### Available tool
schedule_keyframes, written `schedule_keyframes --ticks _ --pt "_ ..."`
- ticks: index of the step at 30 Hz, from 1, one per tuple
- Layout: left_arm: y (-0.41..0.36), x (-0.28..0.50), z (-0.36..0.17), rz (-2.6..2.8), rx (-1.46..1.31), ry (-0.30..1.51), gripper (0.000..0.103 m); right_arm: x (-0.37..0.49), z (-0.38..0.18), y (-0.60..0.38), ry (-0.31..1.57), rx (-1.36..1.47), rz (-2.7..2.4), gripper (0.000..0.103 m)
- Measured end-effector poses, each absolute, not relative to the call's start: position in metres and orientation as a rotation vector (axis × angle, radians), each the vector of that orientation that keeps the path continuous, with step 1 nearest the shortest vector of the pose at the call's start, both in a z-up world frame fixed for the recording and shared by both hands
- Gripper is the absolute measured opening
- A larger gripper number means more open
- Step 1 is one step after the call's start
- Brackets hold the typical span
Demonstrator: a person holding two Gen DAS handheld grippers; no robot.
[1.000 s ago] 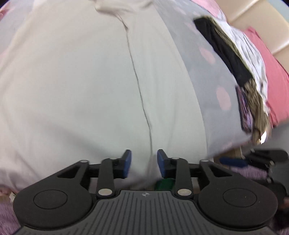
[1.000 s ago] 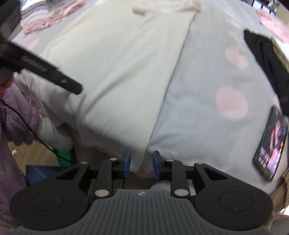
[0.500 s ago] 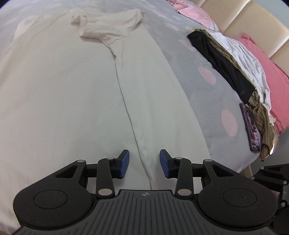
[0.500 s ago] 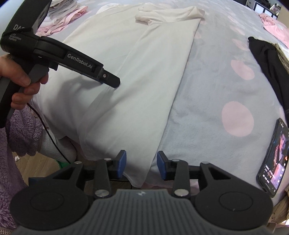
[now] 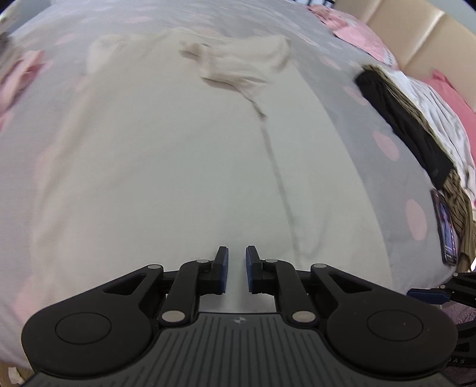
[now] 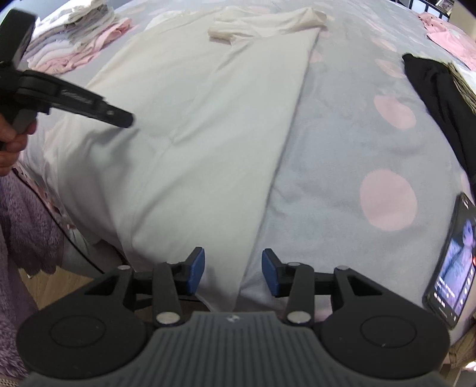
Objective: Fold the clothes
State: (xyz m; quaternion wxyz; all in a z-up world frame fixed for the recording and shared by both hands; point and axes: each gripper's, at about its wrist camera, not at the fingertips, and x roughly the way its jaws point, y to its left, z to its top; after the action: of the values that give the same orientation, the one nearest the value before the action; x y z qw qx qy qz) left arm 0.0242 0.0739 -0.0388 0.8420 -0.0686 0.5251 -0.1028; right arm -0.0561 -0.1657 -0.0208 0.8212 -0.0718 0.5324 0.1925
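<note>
Moved: left gripper (image 5: 236,253) jaws have just been closing to a narrow gap with nothing visibly clamped between them; right gripper (image 6: 233,262) jaws have just been opening.
Left jaws: nearly shut, hovering over the cream garment (image 5: 166,166).
Right jaws: about half open, straddling the garment's near hem corner, pads not pressing it.
Garment: spread on the bed (image 6: 342,143), right side folded lengthwise, sleeve (image 6: 267,23) tucked across the top.
Done: one lengthwise fold, apparently.
Left: probably the other side, then crosswise folds.
Nearby: phone (image 6: 452,265), folded stack (image 6: 77,44).
</note>
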Motion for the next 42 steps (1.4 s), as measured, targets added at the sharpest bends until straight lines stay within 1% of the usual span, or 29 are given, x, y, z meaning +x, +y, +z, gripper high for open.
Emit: schedule_keyframes --ticks 3,4,5,8,11,15,19,24,30,31,32,35,38,42 --pt "0.109 0.015 -0.028 -0.133 -0.168 1.089 0.018 -0.052 -0.017 -0.154 1.118 -0.165 0.441 0.048" --pt "0.121 0.01 -0.025 -0.104 -0.169 1.085 0.022 -0.051 -0.016 -0.15 1.113 -0.17 0.452 0.049" --pt "0.132 0.005 -0.022 -0.075 -0.17 1.081 0.025 -0.05 -0.014 -0.145 1.108 -0.179 0.467 0.053" --pt "0.165 -0.011 -0.017 0.013 -0.181 1.084 0.032 -0.048 -0.009 -0.127 1.093 -0.207 0.527 0.055" --pt "0.197 -0.031 -0.017 0.084 -0.225 1.093 0.037 -0.047 -0.006 -0.106 1.078 -0.24 0.594 0.056" --pt "0.221 -0.053 -0.025 0.087 -0.259 1.135 0.037 -0.048 -0.001 -0.079 1.059 -0.29 0.678 0.057" --pt "0.221 -0.066 -0.046 0.034 -0.223 1.237 0.037 -0.049 0.0 -0.059 1.047 -0.338 0.737 0.058" --pt "0.209 -0.07 -0.072 -0.046 -0.161 1.322 0.037 -0.049 0.0 -0.046 1.045 -0.369 0.77 0.058" --pt "0.199 -0.061 -0.093 -0.129 -0.124 1.309 0.037 -0.051 -0.004 -0.043 1.056 -0.4 0.78 0.058" --pt "0.197 -0.06 -0.094 -0.137 -0.11 1.301 0.03 -0.052 -0.005 -0.042 1.06 -0.403 0.777 0.058" --pt "0.195 -0.059 -0.096 -0.143 -0.095 1.293 0.02 -0.052 -0.006 -0.042 1.064 -0.405 0.775 0.058" --pt "0.2 -0.058 -0.096 -0.157 -0.124 1.307 0.005 -0.053 -0.006 -0.046 1.069 -0.401 0.764 0.058" --pt "0.201 -0.065 -0.082 -0.2 -0.157 1.324 0.004 -0.054 -0.004 -0.049 1.071 -0.387 0.758 0.058" --pt "0.197 -0.071 -0.053 -0.306 -0.199 1.303 0.004 -0.056 0.0 -0.05 1.075 -0.346 0.766 0.058"
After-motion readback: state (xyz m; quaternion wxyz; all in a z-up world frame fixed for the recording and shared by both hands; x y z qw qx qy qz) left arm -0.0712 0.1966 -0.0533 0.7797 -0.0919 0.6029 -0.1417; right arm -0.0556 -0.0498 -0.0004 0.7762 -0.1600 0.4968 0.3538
